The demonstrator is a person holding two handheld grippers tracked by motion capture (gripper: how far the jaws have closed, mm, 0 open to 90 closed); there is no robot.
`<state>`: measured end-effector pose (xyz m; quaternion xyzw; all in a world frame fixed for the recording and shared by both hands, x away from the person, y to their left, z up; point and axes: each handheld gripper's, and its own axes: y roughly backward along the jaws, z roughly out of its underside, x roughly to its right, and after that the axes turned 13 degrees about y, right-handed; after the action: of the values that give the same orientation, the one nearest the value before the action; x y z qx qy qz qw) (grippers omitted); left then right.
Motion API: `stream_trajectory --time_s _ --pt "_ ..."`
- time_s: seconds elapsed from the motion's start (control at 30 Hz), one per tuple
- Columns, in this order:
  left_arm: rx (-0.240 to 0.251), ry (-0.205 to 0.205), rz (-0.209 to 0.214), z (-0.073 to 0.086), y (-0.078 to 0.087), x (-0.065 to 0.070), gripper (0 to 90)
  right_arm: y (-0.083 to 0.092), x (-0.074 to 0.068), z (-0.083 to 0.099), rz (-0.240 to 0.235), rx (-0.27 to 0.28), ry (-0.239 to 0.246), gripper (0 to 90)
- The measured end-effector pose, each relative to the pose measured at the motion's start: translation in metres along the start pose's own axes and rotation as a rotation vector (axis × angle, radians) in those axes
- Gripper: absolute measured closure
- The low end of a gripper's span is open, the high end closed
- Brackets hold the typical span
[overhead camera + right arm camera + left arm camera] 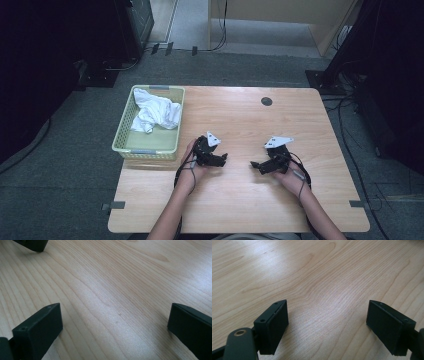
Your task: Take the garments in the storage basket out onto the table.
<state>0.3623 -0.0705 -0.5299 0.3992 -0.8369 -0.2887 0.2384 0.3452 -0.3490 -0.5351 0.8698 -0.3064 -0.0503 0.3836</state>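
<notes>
While both hands rest low on the light wooden tabletop (240, 200), the left gripper (223, 157) and the right gripper (254, 165) point toward each other across a bare strip of wood, near but apart. In the left gripper view the left gripper (327, 322) has its two black jaws spread wide, with nothing but wood grain between them. In the right gripper view the right gripper (113, 327) stands with its jaws wider still, again with bare wood between them, and a dark corner of the other gripper shows at the top left edge. Neither gripper has hold of anything. Nearest to the left hand, a pale green plastic mesh basket (125, 135) sits at the tabletop's left edge, just beside that hand. Inside it a crumpled white cloth (155, 112) lies heaped in the far half, leaving the near half of the basket's floor bare.
</notes>
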Motion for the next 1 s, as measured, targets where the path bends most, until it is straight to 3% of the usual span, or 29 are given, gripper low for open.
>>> stream_trajectory --time_s 0.2,0.37,0.8,0.83,0.87,1.0 --pt "-0.001 0.001 -0.002 -0.0001 0.0 0.0 18.1 -0.0002 -0.0004 -0.0002 0.001 -0.001 0.001 0.0" --pt "0.004 0.025 -0.031 0.0 0.0008 -0.0018 18.1 -0.0002 -0.0005 -0.0002 0.001 0.0 -0.002 0.0" --pt "0.006 0.031 -0.038 0.0011 0.0016 -0.0004 18.0 0.0001 -0.0009 -0.0001 0.008 -0.002 -0.004 0.0" --pt "-0.009 0.032 -0.041 0.0008 0.0 0.0004 16.5 0.0 -0.0009 -0.0001 0.009 -0.001 -0.006 0.0" --pt "-0.029 0.028 -0.046 0.0005 -0.0021 0.002 0.0 0.0001 -0.0009 -0.0002 0.01 -0.003 -0.01 0.0" --pt "-0.037 0.02 -0.035 0.0006 -0.0024 0.0029 0.0 0.0001 -0.0007 -0.0001 0.012 -0.003 -0.012 0.0"
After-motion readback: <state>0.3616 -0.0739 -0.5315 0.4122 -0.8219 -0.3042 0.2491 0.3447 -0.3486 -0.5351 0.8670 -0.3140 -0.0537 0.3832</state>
